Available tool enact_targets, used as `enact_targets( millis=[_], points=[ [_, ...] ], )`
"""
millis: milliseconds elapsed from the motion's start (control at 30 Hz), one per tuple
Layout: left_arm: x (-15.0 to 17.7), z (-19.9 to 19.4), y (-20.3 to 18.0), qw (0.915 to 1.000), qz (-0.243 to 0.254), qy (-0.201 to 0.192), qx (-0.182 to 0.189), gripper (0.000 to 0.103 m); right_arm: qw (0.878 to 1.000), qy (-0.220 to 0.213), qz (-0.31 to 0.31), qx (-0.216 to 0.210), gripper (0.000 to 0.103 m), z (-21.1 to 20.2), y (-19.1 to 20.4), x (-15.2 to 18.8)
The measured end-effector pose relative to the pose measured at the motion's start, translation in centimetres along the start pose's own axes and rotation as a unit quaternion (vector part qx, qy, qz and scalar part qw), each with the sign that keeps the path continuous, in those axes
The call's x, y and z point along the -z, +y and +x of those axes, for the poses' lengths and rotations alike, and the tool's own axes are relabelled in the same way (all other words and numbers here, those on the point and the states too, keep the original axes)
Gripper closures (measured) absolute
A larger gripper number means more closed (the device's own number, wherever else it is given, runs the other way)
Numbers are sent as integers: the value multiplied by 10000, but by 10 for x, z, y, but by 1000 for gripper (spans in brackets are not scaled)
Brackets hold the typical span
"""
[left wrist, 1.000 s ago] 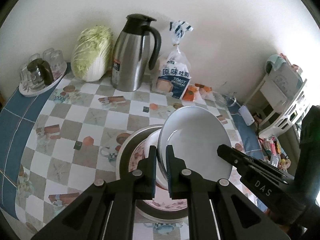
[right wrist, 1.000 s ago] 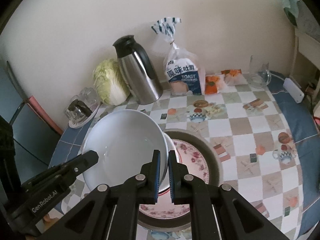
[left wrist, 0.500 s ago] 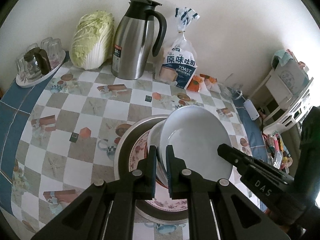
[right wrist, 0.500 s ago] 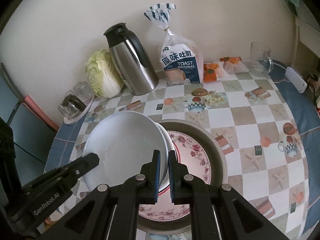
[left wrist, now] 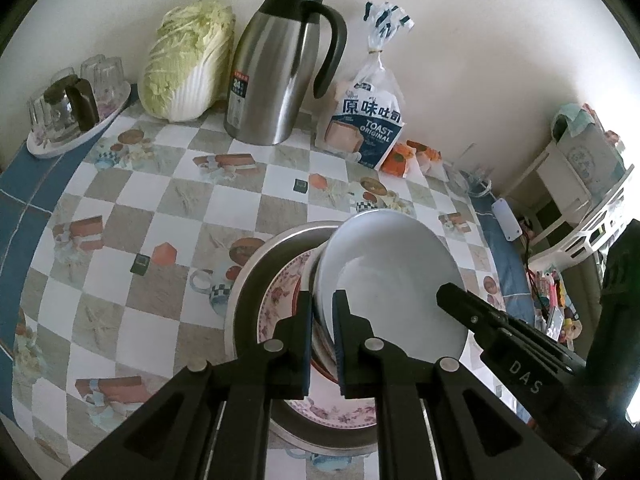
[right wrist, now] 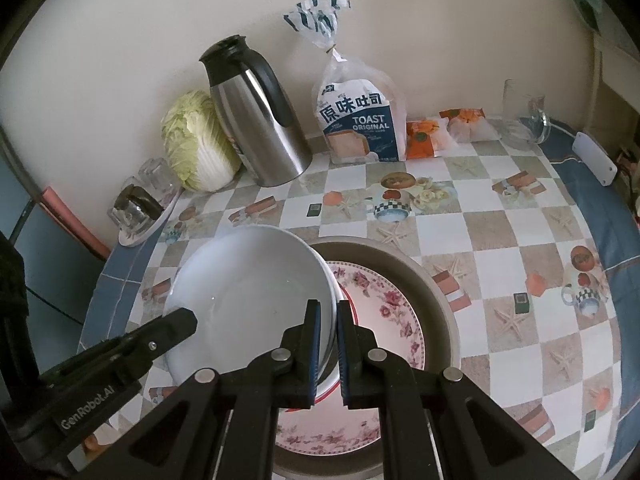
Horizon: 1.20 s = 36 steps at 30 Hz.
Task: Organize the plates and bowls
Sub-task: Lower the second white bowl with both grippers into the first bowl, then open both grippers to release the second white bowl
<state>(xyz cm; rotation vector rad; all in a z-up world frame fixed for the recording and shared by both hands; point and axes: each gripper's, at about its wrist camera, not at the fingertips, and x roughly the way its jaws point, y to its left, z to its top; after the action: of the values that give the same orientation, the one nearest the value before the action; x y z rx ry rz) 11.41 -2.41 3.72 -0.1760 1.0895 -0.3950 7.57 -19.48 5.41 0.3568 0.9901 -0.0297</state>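
A white bowl (left wrist: 390,276) (right wrist: 248,292) hangs just above a stack: a floral plate (right wrist: 384,308) (left wrist: 276,300) lying in a wide grey plate (right wrist: 436,292) (left wrist: 256,280). My left gripper (left wrist: 323,308) is shut on the bowl's left rim. My right gripper (right wrist: 328,320) is shut on its opposite rim. Each gripper also shows in the other's view, the right one in the left wrist view (left wrist: 472,308) and the left one in the right wrist view (right wrist: 172,328). A second white rim seems nested under the bowl.
At the back by the wall stand a steel thermos jug (left wrist: 276,76), a napa cabbage (left wrist: 188,60), a toast bag (left wrist: 368,120), orange snack packets (right wrist: 440,132) and a glass (right wrist: 524,116). A tray of glasses (left wrist: 72,108) sits far left. A white rack (left wrist: 592,208) stands right.
Both grippers with the white bowl have come lower and closer to the stacked plates; the views tilt so the back items appear higher and larger. The grip has not changed.
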Motion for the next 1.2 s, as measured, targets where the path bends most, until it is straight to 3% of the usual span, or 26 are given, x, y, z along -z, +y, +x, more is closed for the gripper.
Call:
enact_targets(
  millis=[500,567,633,733,767,833,900,967,1067,1200],
  points=[
    [1,-8,1,9998,-93,-138,105,90,10000,-72,-40,-15,91,-1,-2,-1],
    [1,-14,1,9996,-86,-248,109,71,9999,-85,-95,-42,87,-4,-2,1],
    [1,-18,1,9993,-117,-332,96,59,9999,-105,-128,-14,84,-6,-2,2],
    [2,-21,2,9991,-147,-392,54,55,9998,-116,-159,8,84,-9,-2,6],
    [2,-22,3,9990,-160,-405,33,49,9998,-134,-162,21,83,-11,-2,7],
    [3,-24,4,9988,-232,-427,-63,38,9997,-157,-171,35,76,-13,-2,8],
    [3,-25,6,9985,-269,-457,-154,36,9996,-185,-192,40,52,-13,-2,9],
    [3,-26,8,9981,-297,-499,-209,32,9995,-228,-233,55,39,-14,-2,11],
    [2,-28,12,9971,-343,-571,-371,16,9991,-276,-324,85,30,-15,-2,11],
    [4,-27,17,9960,-364,-578,-568,15,9987,-337,-363,128,13,-16,-2,12]
  ],
)
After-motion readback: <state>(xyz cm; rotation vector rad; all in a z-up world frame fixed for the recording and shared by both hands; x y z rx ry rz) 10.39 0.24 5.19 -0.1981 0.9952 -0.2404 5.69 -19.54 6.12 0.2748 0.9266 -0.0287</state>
